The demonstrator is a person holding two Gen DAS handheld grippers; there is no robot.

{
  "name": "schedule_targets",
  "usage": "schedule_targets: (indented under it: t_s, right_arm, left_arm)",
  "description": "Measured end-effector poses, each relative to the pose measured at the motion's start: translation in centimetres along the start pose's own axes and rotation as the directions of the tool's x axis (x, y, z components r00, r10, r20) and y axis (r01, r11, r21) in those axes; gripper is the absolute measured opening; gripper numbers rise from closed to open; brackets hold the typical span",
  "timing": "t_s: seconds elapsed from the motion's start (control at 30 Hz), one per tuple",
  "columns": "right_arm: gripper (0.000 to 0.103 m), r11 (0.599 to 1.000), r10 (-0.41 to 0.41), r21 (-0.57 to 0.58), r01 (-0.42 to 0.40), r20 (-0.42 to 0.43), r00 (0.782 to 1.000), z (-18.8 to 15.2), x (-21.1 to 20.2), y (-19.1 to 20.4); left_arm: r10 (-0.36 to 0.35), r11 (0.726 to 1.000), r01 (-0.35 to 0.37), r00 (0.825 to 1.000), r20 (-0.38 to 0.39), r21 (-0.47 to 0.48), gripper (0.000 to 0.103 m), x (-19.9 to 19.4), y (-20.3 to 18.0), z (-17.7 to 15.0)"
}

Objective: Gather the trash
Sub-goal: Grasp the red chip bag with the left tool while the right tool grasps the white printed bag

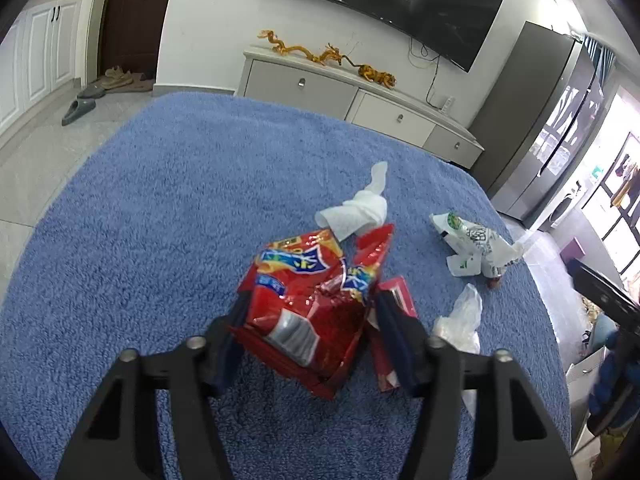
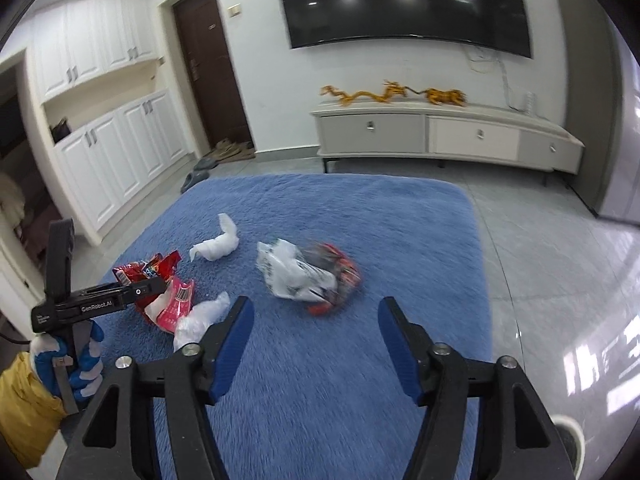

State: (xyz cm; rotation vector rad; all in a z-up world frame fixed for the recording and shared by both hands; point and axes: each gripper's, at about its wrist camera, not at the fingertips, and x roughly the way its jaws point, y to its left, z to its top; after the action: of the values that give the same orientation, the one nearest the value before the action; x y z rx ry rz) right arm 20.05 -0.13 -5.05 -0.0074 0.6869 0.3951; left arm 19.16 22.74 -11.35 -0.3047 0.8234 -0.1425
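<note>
While my left gripper [image 1: 310, 300] pinches the red bag [image 1: 308, 304] at centre frame, its slick foil may slip; my right gripper [image 2: 316, 312] is spread, holding nothing.

A home living room: wall-mounted television [image 2: 404, 4], low media cabinet [image 2: 440, 136] (golden dragon ornaments [image 2: 394, 94] on top), blue rug [image 2: 340, 208].
</note>
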Motion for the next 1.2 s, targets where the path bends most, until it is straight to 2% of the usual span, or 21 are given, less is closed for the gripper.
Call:
schedule_targets:
  t_s: [0.13, 0.27, 0.33, 0.4, 0.43, 0.57, 0.6, 0.63, 0.73, 0.97, 1.2]
  right_arm:
    - [0.064, 0.996, 0.005, -0.084, -0.005, 0.001, 1.000, 1.3, 3.2, 1.9]
    - [0.064, 0.986, -0.030, -0.167, 0.025, -0.027, 0.999, 1.7, 6.2, 3.1]
    - [0.058, 0.978, -0.056, -0.202, 0.043, -0.056, 0.997, 1.5, 7.5, 3.4]
    - [0.045, 0.970, -0.083, -0.236, 0.062, -0.080, 0.993, 1.2, 8.5, 3.5]
    - [0.042, 0.964, -0.100, -0.253, 0.076, -0.082, 0.992, 1.1, 8.6, 3.7]
    - [0.020, 0.955, -0.096, -0.288, 0.068, -0.085, 0.992, 0.8, 8.2, 4.4]
    - [0.012, 0.951, -0.094, -0.303, 0.065, -0.083, 0.992, 0.6, 7.8, 4.7]
    - [0.012, 0.949, -0.090, -0.309, 0.061, -0.081, 0.993, 0.5, 7.4, 4.9]
    - [0.011, 0.953, -0.060, -0.299, 0.040, -0.059, 0.996, 0.3, 5.2, 5.4]
    - [0.010, 0.979, 0.070, -0.188, -0.075, -0.037, 0.997, -1.2, -0.4, 5.4]
    - [0.010, 0.987, 0.097, -0.126, -0.095, 0.011, 0.995, -3.9, -7.1, 4.8]
  left_arm:
    - [-0.023, 1.000, 0.023, 1.000, -0.004, -0.021, 0.045, 0.2, 0.5, -0.1]
    - [-0.036, 0.999, 0.036, 0.999, -0.007, -0.031, 0.035, 0.2, 0.7, -0.2]
    - [-0.042, 0.999, 0.042, 0.999, -0.005, -0.028, 0.030, -0.1, 0.8, -0.3]
    - [-0.048, 0.999, 0.048, 0.999, 0.002, -0.022, 0.027, -0.5, 0.6, -0.3]
    - [-0.052, 0.998, 0.052, 0.999, 0.006, -0.019, 0.026, -0.7, 0.5, -0.4]
    - [-0.064, 0.998, 0.064, 0.998, 0.028, -0.022, 0.025, -2.1, 0.7, -0.6]
    - [-0.063, 0.998, 0.064, 0.997, 0.034, -0.023, 0.024, -2.4, 0.7, -0.7]
    - [-0.062, 0.998, 0.063, 0.997, 0.042, -0.023, 0.024, -3.0, 0.8, -0.8]
    - [-0.059, 0.998, 0.061, 0.996, 0.060, -0.024, 0.024, -4.3, 0.9, -0.8]
    - [-0.059, 0.998, 0.060, 0.992, 0.114, -0.003, 0.024, -8.3, 0.5, -1.1]
    - [-0.048, 0.998, 0.043, 0.988, 0.147, 0.038, 0.023, -11.9, -0.5, -1.9]
